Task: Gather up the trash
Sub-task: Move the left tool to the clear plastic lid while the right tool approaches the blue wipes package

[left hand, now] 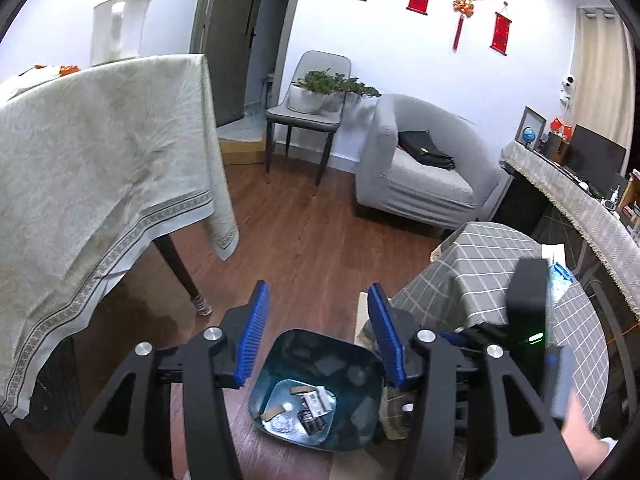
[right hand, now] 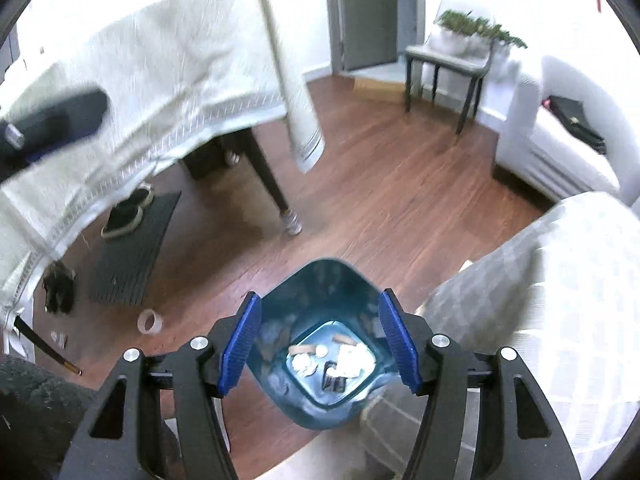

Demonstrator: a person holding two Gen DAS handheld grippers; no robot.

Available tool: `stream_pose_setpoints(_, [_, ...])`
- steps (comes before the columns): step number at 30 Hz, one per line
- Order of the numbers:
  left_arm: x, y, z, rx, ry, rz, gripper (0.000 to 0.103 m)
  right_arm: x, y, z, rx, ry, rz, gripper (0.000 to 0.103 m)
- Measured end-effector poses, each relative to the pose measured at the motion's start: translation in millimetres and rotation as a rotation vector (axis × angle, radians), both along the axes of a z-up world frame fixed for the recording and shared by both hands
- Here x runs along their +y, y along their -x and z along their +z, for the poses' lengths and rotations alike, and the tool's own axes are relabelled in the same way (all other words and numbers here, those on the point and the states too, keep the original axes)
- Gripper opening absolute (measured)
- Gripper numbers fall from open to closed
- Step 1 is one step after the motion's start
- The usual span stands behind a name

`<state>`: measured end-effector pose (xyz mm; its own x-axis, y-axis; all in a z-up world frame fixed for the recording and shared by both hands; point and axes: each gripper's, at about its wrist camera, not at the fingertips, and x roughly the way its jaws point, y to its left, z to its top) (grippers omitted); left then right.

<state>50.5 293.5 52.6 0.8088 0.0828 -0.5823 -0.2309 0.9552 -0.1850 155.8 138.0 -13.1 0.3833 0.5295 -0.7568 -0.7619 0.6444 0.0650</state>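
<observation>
A blue trash bin (left hand: 320,392) stands on the wood floor below both grippers; it also shows in the right wrist view (right hand: 324,344). Scraps of trash (left hand: 304,406) lie on its bottom: white bits, tan strips, small dark packets (right hand: 334,358). My left gripper (left hand: 316,308) is open and empty above the bin. My right gripper (right hand: 320,320) is open and empty, right over the bin's mouth. The right gripper's body (left hand: 528,300) shows at the right of the left wrist view.
A table with a pale cloth (left hand: 100,152) stands at left, its leg (left hand: 180,268) near the bin. A checked-cloth stool or table (left hand: 500,280) is at right. A tape roll (right hand: 150,321), shoes (right hand: 128,212) and a dark mat (right hand: 132,248) lie on the floor. A grey armchair (left hand: 416,168) stands beyond.
</observation>
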Motion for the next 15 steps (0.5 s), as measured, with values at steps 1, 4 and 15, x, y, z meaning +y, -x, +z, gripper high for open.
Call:
stream_pose_setpoints(1, [-4.6, -3.0, 0.5, -0.002, 0.002, -0.008, 0.054, -7.8, -2.2, 5.6, -0.01, -0.006, -0.01, 0.063])
stream_pose_setpoints(4, [-19.5, -12.7, 2.1, -0.006, 0.006, -0.029, 0.058, -29.6, -8.6, 19.2, -0.036, -0.019, -0.046, 0.063])
stream_pose_setpoints(15, [-97.3, -57.4, -3.8, 0.003, 0.011, -0.162, 0.064, -131.7, -44.6, 33.1, -0.054, -0.051, -0.238, 0.063])
